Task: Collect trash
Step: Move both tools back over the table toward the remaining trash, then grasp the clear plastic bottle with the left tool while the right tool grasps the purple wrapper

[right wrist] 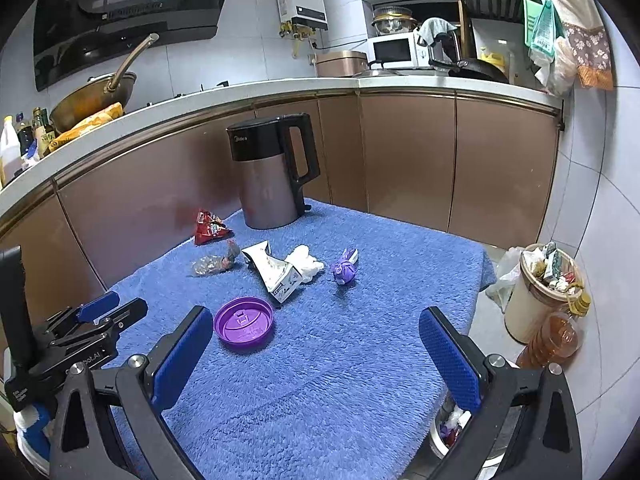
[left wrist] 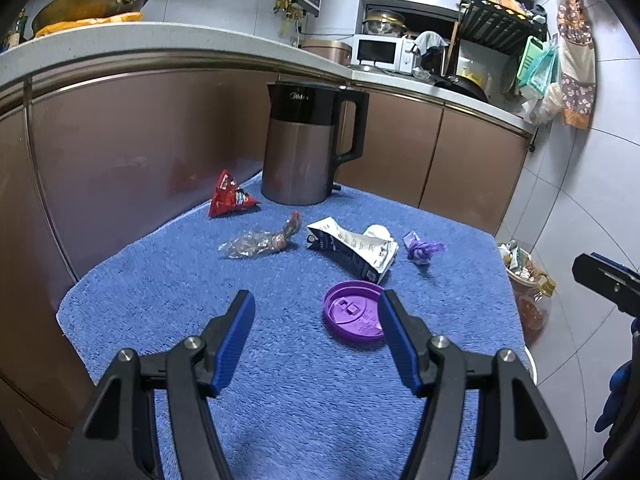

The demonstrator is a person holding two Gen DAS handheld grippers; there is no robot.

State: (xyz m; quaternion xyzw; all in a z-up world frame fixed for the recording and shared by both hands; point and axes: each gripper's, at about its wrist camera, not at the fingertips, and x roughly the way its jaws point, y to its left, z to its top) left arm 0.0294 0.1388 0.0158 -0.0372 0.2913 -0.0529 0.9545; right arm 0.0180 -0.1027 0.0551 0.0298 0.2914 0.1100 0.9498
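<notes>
On a blue towel (left wrist: 280, 360) (right wrist: 320, 380) lie a purple round lid (left wrist: 352, 314) (right wrist: 244, 326), a crushed carton (left wrist: 352, 250) (right wrist: 274, 270), a white tissue wad (left wrist: 378, 233) (right wrist: 306, 262), a purple crumpled wrapper (left wrist: 420, 249) (right wrist: 345, 269), a clear plastic wrapper (left wrist: 260, 242) (right wrist: 214, 264) and a red snack bag (left wrist: 230, 196) (right wrist: 209, 227). My left gripper (left wrist: 318, 304) (right wrist: 108, 306) is open and empty, just short of the lid. My right gripper (right wrist: 316, 320) is open and empty above the towel's near right part; its body shows in the left wrist view (left wrist: 608, 280).
A grey and black kettle (left wrist: 308, 144) (right wrist: 272, 172) stands at the towel's far edge. Brown cabinets (right wrist: 400, 152) run behind. A full trash bin (right wrist: 540, 292) (left wrist: 524, 276) and an oil bottle (right wrist: 552, 336) stand on the floor at the right. Another bin (right wrist: 452, 428) sits below the towel's near right corner.
</notes>
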